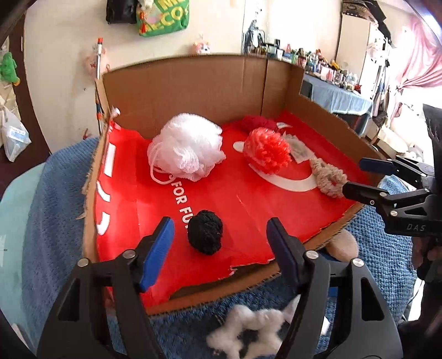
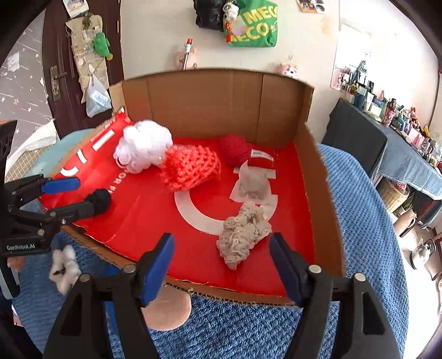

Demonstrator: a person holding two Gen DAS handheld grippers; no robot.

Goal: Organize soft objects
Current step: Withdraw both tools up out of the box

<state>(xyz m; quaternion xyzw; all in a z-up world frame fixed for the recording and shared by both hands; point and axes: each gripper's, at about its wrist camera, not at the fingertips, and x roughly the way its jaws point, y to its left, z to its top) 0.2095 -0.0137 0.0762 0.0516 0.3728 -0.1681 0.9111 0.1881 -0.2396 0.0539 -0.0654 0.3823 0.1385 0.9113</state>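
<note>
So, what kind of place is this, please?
Probably a lived-in bedroom at home. A blue blanket lies under the cardboard box, a green bag hangs on the wall, and a side table is crowded with small bottles and figures.

Corrugated cardboard box [image 2: 193,96], matt brown; glossy red paper liner [image 2: 154,218]. White mesh pouf [image 1: 185,146], black fuzzy yarn ball [image 1: 205,232], beige knit piece [image 2: 240,234]. Blue textured knit blanket [image 2: 364,221].

"GenRobot.AI" on left gripper [image 2: 74,196], "DAS" on right gripper [image 1: 356,178], "FOR FU" on red liner [image 1: 248,207].
</note>
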